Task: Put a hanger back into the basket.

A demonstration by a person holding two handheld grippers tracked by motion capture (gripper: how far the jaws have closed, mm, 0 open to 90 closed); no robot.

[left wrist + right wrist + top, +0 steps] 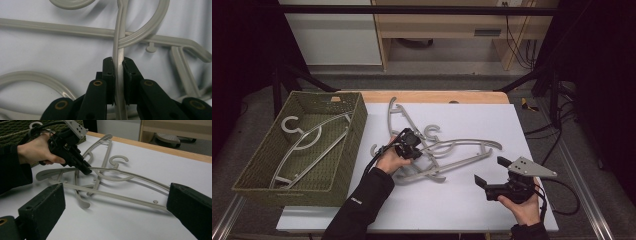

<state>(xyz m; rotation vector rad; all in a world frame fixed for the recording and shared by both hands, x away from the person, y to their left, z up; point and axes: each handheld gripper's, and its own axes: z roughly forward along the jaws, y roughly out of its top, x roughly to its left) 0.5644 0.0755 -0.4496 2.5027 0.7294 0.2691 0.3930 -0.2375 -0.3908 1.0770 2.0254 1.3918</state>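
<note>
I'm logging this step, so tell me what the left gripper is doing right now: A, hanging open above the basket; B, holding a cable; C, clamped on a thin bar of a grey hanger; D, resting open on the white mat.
C: the left gripper has both jaws pressed against a thin bar of the grey hanger.
</note>
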